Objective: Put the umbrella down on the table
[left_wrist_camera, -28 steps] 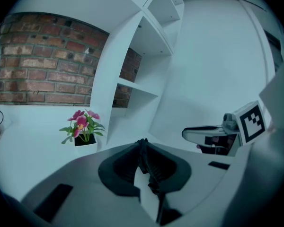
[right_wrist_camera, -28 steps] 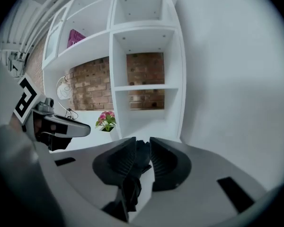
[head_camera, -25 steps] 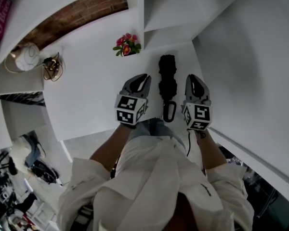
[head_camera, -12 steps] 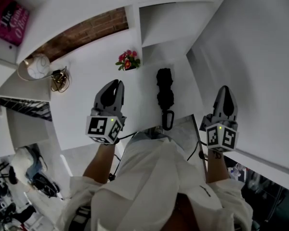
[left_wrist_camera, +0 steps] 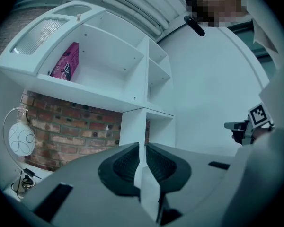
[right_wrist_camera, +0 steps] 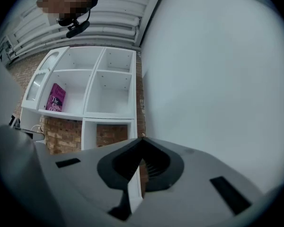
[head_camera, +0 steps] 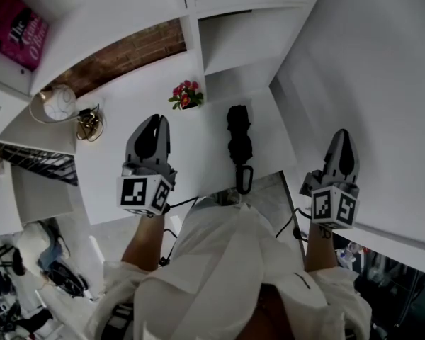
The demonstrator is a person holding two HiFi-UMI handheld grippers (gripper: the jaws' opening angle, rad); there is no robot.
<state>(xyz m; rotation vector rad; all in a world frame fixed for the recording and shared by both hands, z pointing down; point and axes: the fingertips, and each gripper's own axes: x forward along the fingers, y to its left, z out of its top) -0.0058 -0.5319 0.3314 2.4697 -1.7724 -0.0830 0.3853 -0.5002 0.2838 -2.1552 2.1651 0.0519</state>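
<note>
From the left: my left tool (head_camera: 154,122) hangs over the white bench (head_camera: 113,172), pointing away from me, well apart from the folded black fabric umbrella (head_camera: 239,137) off to its right. The umbrella lies flat on the bench between the two tools. Its long axis runs away from me, roughly parallel to both, and its black loop handle (head_camera: 245,179) sits at the near edge. Further right, my right tool (head_camera: 342,139) is out past the bench's right edge, in front of the white wall, and also clear of the umbrella. I'd judge the left tool slightly nearer to it. The left tool's jaws stand a narrow slit apart with nothing between them, only the white shelving showing beyond. The right tool is clenched tight on nothing. The umbrella looks to me already set down, and neither tool touches it.
</note>
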